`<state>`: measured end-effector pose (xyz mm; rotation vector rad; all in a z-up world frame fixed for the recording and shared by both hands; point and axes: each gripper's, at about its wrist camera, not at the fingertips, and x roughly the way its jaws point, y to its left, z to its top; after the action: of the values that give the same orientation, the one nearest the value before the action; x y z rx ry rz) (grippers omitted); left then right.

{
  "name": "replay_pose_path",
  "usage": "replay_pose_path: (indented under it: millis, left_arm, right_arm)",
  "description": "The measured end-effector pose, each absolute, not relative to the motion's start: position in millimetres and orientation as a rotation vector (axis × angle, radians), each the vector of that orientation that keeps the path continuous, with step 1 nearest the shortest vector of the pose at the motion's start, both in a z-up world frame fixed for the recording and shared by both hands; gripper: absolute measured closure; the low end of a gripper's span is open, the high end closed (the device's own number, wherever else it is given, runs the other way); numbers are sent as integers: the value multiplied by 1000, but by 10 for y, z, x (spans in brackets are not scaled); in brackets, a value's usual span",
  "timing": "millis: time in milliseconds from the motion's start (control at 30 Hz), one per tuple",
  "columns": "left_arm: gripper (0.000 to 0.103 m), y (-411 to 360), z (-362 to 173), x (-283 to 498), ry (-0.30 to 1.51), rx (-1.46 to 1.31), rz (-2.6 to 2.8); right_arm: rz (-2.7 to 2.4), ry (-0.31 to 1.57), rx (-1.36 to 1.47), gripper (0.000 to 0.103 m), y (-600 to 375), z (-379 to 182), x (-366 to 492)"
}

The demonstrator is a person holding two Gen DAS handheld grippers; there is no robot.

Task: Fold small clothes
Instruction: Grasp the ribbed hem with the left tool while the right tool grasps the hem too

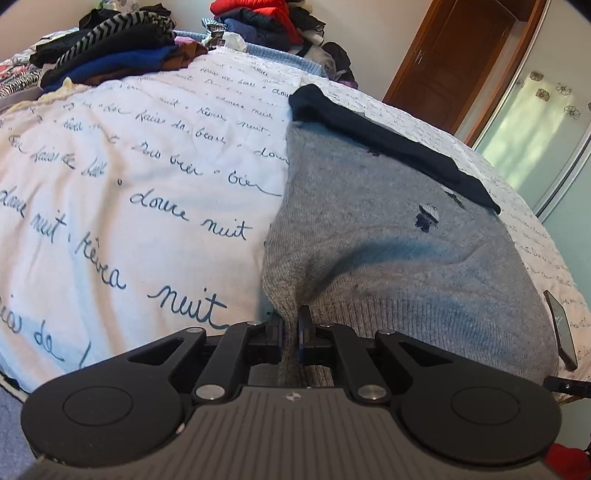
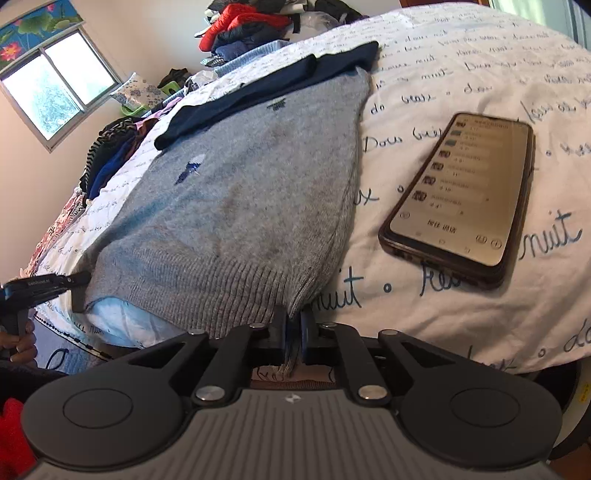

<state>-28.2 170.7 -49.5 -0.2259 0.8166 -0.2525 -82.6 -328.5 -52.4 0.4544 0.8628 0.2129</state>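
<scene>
1. A white quilted bedspread printed with dark blue handwritten script [image 1: 147, 177] covers the whole bed and carries everything else; its bare cloth also shows in the right wrist view [image 2: 461, 66].
2. A grey knitted sweater with a ribbed hem and small navy embroidered motifs [image 1: 388, 229] lies spread flat on the bedspread, hem toward the cameras; in the right wrist view [image 2: 251, 192] its right edge runs near the phone without touching it.
3. A heap of dark, striped, blue and red unfolded garments [image 1: 122, 48] sits at the far end of the bed, well apart from the sweater [image 2: 243, 26].
4. A navy blue fabric panel [image 1: 388, 144] lies across the far end of the sweater, touching it [image 2: 273, 81]; whether it belongs to the same garment cannot be told.
5. A black-framed smartphone with a lit screen [image 2: 465, 192] rests face up on the bedspread, beside the sweater; only its edge shows in the left wrist view [image 1: 561, 325].
6. The left gripper [image 1: 290, 325] has its jaws closed, pinching the ribbed hem at the sweater's left corner.
7. The right gripper [image 2: 293, 325] has its jaws closed too, clamping the hem at the right corner, with grey threads hanging between them.
</scene>
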Motion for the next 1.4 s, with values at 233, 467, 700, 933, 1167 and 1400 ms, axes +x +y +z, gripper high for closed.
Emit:
replay_pose_path:
  millis: [233,467,700,933,1167,1400]
  left_arm:
    - [81,1708,-527,-276,782,-248,-257]
    - [52,1519,-496,-301,756,-159,-228]
    - [50,1474,-514,-310,748,-122,-218]
    - [53,1437,-516,-323,742,-89,-203]
    - [84,1429,-500,-318,749,-63,-195]
    - [95,1493,-396,-328,749,-110,-203]
  right_arm:
    - [248,870,570,95,-3369,-634,-831]
    - [274,874,575,92,-3292,-640,-826]
    - [314,858,653,69,-3302,-664,-800]
    - [312,856,587,86,-3189,-603,-758]
    - [323,855,590,93,-3202,-593,-766]
    - [373,816,584,94,-3170,-454,-756]
